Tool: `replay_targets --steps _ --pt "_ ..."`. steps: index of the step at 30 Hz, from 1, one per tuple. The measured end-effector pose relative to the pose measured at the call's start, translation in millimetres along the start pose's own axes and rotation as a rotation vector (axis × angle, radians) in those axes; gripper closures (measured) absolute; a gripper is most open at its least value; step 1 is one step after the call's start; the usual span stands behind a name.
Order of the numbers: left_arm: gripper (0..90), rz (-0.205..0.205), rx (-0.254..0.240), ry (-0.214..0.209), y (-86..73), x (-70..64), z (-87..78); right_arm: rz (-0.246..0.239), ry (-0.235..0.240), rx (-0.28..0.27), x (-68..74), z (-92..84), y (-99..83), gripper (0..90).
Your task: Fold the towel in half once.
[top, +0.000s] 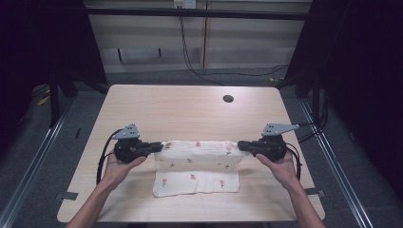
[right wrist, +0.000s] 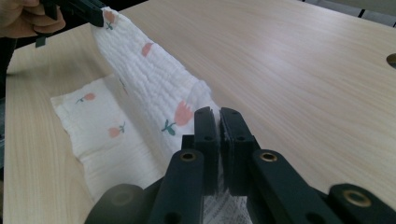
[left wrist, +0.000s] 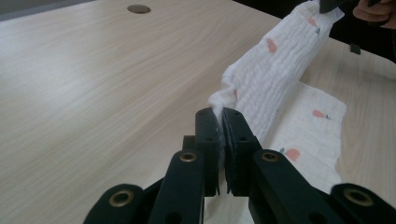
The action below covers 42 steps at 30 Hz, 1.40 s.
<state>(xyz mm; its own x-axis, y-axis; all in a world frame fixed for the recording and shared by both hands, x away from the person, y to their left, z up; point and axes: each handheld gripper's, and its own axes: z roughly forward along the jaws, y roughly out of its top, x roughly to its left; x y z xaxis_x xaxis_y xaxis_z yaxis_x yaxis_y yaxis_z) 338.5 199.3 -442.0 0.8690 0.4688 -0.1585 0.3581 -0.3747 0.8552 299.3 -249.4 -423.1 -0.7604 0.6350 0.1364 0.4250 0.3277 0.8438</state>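
While both grippers pinch it, the white crinkled muslin cloth printed with small pink flowers judges light, limp, prone to sag; corners suit gripping; left gripper and right gripper clamp opposite corners, far edge lifted, near half flat on the pale wooden table.

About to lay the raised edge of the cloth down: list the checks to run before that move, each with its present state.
1. Left gripper shut on the cloth corner: ok.
2. Right gripper shut on the opposite corner: ok.
3. Raised edge stretched between both grippers without sagging: ok.
4. Lower part of the cloth lying flat on the table: ok.
5. Raised edge level with the near hem: cannot tell.
6. Table hole away from the cloth: ok.
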Motion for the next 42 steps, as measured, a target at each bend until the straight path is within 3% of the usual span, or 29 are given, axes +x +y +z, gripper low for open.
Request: replay_targets --steps 9,14,16,24,29,33,37,40,42 --pt "85.6 0.005 0.052 -0.028 -16.2 -13.4 -6.7 -0.018 0.024 0.079 14.9 1.6 -18.5 86.0" --pt "85.4 0.015 0.062 -0.044 -26.3 -22.6 -10.4 -0.020 0.046 0.086 25.2 0.9 -26.9 85.6" --pt "85.1 0.001 0.057 -0.053 -32.4 -25.6 -11.7 -0.014 0.048 0.087 27.3 0.5 -31.3 85.2" --pt "84.4 0.031 0.135 -0.069 -45.7 -35.3 -1.6 -0.001 0.070 0.102 41.6 -2.6 -54.3 84.9" --pt "81.1 0.031 0.174 -0.065 -52.3 -45.6 -6.0 -0.040 0.107 0.184 53.5 5.7 -62.8 85.2" --pt "81.1 0.053 0.201 -0.084 -58.1 -53.7 -7.1 -0.047 0.118 0.224 63.1 7.6 -72.1 85.1" --pt "77.4 0.048 0.218 -0.103 -60.6 -56.3 -8.3 -0.040 0.108 0.233 68.1 2.3 -78.6 82.2" --pt "69.1 0.030 0.243 -0.115 -63.4 -58.3 -13.4 -0.035 0.107 0.208 68.7 -4.6 -80.6 81.0" --pt "66.3 0.036 0.234 -0.108 -64.7 -59.1 -18.6 -0.024 0.114 0.187 68.3 -7.8 -79.5 78.2"
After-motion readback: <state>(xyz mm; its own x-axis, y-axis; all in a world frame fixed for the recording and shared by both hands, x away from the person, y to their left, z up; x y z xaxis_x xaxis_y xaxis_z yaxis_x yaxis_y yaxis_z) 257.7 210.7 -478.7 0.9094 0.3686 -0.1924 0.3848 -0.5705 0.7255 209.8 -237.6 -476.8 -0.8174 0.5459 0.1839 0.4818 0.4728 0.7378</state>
